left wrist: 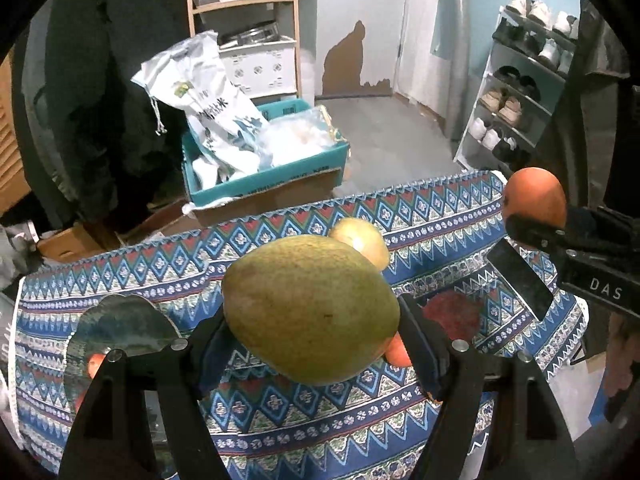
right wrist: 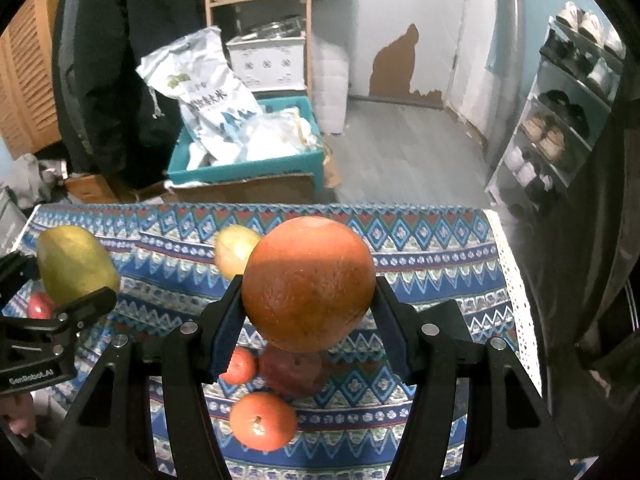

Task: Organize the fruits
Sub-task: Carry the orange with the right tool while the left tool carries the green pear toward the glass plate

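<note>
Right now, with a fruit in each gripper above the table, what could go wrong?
1. The mango is big and round; the left gripper pinches only its sides, so it may slip.
2. The orange in the right gripper hangs above loose tangerines; dropped, it could scatter them.
3. Both grippers are close and could bump.

Patterned blue tablecloth (right wrist: 440, 248), teal crate (left wrist: 264, 180) with white sack (left wrist: 208, 96), shoe rack (left wrist: 516, 92), wooden shelf (right wrist: 260, 0).
</note>
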Demonstrator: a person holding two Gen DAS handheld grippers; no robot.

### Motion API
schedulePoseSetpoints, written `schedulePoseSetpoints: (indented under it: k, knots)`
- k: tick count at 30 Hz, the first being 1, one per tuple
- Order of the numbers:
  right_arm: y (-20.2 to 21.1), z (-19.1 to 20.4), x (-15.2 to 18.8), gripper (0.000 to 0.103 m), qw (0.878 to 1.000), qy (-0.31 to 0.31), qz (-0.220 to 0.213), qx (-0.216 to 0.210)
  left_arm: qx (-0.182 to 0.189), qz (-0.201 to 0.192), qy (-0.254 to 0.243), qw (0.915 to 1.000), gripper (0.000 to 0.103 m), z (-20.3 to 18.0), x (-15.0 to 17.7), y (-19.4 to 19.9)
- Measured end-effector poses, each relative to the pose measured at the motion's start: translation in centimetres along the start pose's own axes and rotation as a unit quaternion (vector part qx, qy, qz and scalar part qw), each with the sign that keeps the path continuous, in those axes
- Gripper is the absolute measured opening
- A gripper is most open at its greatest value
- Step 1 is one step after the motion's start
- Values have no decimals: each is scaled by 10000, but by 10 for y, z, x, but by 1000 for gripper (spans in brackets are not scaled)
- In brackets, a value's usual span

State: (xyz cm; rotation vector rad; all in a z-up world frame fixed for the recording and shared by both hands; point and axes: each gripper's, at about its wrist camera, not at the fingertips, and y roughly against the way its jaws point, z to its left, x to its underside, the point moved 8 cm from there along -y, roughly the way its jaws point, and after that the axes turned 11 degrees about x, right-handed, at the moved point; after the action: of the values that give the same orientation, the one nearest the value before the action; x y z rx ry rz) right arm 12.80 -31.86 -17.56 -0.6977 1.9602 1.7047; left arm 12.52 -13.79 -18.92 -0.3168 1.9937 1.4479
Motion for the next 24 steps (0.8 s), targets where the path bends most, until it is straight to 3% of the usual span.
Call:
schedulePoseSetpoints:
  k: [24]
  knots:
    - [54,85,-32,61,9961,410,-479,-615,-196,-394,385,9983,78,56,11,71]
